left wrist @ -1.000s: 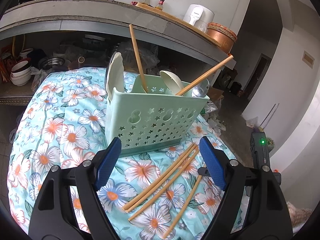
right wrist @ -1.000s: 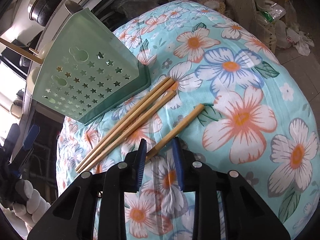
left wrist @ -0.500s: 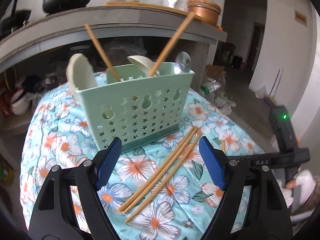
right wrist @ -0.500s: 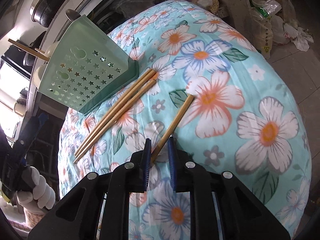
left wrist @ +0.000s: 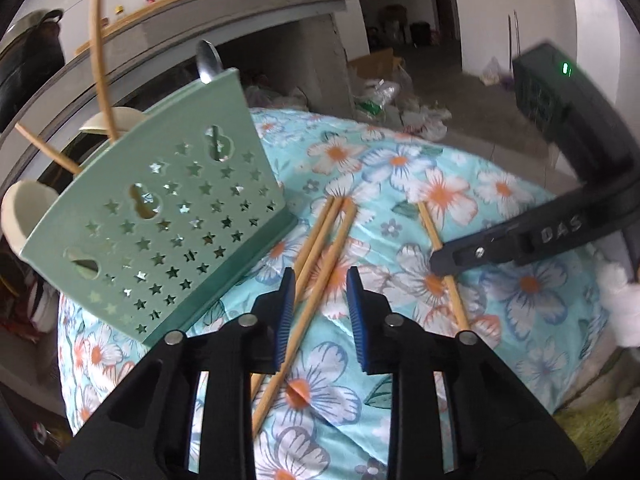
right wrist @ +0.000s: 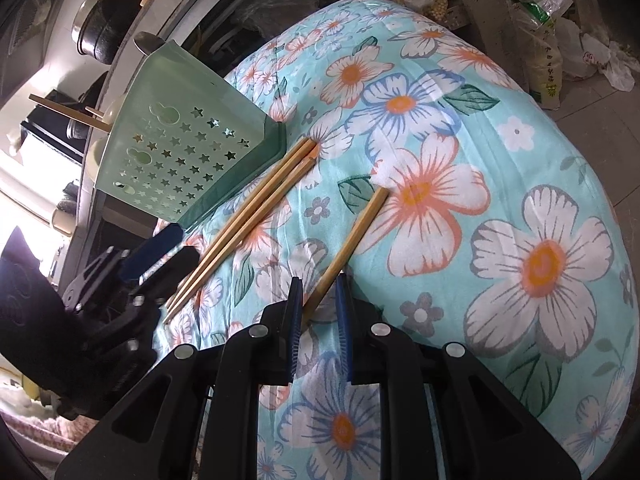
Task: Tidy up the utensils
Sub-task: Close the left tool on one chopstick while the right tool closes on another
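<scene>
Lettering reading "DAS" is moulded on the black body of the right gripper (left wrist: pixel 442 262), which enters the left wrist view from the right edge; a green light glows on the box above it at the upper right. No other writing can be read.

In the left wrist view the left gripper (left wrist: pixel 322 294) sits low in the centre of the frame, its blue-padded jaws partly apart, straddling the three chopsticks (left wrist: pixel 320 252) that lie side by side on the floral cloth (left wrist: pixel 520 292). The pads stand to either side of the sticks, and I cannot tell whether they press on them. The sticks run from lower centre up toward the foot of the green utensil holder (left wrist: pixel 160 224), which fills the left half of the frame and holds spoons and two more chopsticks.

In the right wrist view the right gripper (right wrist: pixel 318 300) is at lower centre, jaws narrowly apart around the near end of the single chopstick (right wrist: pixel 352 236); contact is unclear. This stick lies apart from the three, right of them, pointing to the upper right. The holder stands at the upper left.
</scene>
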A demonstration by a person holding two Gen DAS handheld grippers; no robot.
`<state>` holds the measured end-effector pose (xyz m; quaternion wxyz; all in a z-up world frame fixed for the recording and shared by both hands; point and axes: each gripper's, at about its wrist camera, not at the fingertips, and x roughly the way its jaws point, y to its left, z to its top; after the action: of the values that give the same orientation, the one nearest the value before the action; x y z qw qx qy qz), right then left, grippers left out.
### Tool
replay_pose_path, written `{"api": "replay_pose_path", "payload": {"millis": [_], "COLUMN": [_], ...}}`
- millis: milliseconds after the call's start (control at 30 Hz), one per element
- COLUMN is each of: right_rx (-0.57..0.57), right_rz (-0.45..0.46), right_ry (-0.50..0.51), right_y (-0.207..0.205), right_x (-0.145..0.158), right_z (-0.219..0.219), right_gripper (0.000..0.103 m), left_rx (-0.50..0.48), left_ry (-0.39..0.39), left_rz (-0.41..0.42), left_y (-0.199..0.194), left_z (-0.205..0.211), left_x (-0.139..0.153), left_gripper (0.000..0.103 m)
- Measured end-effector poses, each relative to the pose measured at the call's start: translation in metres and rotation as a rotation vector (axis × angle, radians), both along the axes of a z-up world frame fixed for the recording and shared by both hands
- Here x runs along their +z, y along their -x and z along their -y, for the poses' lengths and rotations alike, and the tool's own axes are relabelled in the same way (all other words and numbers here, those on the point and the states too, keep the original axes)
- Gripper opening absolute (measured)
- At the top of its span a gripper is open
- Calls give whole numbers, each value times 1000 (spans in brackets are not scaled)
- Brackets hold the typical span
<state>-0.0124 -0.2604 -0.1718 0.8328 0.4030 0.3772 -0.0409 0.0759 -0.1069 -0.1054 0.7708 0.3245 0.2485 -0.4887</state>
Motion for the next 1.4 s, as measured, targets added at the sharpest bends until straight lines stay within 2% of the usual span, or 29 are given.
{"api": "replay_pose_path", "payload": {"millis": [233, 433, 967, 1200, 1400], "right_rx": [14, 24, 35, 36, 35], "right_rz": [31, 52, 90, 98, 97], "right_ry": [-31, -55, -82, -82, -81], "right_y": [4, 7, 15, 18, 18], "right_x": [-4, -6, -10, -11, -11], "right_z": [5, 8, 10, 10, 9], "right_gripper": [16, 16, 16, 15, 15], "left_rx": [-27, -24, -13, 3, 35], "left_ry": [-97, -140, -210, -211, -214], "left_rz": [55, 75, 97, 58, -13], "left_y": [4, 2, -5, -8, -4], "left_z": [15, 27, 55, 57, 48], "left_x": [-16, -22, -35, -35, -29], "left_gripper": [16, 12, 11, 10, 6]}}
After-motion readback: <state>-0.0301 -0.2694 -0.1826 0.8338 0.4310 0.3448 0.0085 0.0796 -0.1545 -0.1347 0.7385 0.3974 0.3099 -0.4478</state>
